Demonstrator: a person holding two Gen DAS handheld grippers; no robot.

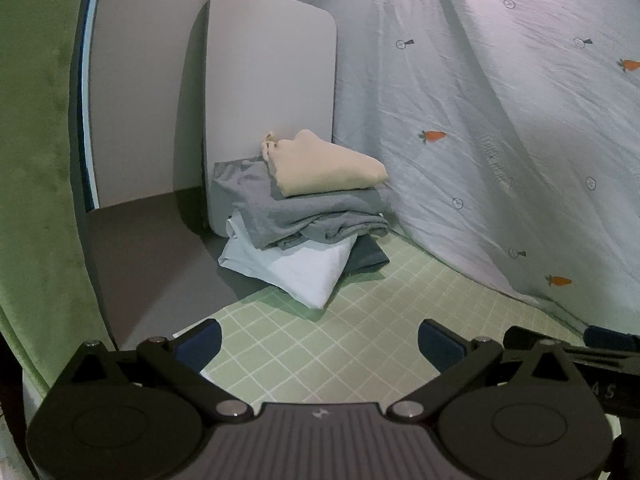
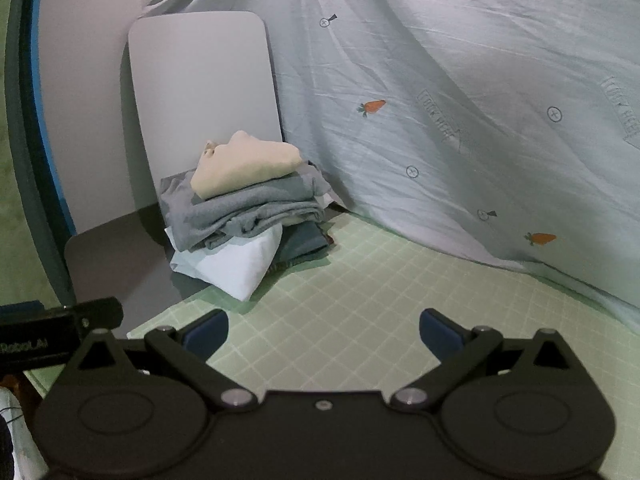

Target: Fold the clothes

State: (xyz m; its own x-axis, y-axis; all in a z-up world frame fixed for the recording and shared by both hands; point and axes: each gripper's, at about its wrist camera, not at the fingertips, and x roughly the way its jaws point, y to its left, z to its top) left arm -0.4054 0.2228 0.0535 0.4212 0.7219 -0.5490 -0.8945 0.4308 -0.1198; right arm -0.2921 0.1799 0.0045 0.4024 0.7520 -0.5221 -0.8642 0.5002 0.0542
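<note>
A stack of folded clothes sits at the far left corner of a green checked mat (image 1: pixel 360 332) (image 2: pixel 380 312). On top lies a cream garment (image 1: pixel 324 168) (image 2: pixel 244 164), under it a grey one (image 1: pixel 312 216) (image 2: pixel 248 212), then a white one (image 1: pixel 296 268) (image 2: pixel 236 268) and a dark blue-grey one (image 1: pixel 370 258) (image 2: pixel 304 244). My left gripper (image 1: pixel 320 344) hovers open over the mat, short of the stack, holding nothing. My right gripper (image 2: pixel 324 336) is open too, also empty. Each gripper's body shows at the edge of the other's view.
A white rounded board (image 1: pixel 272 80) (image 2: pixel 204 88) leans upright behind the stack. A pale sheet with carrot prints (image 1: pixel 500 100) (image 2: pixel 460 80) hangs along the back and right. Grey floor (image 1: pixel 152 256) lies left of the mat, with green plush fabric (image 1: pixel 36 160) at the far left.
</note>
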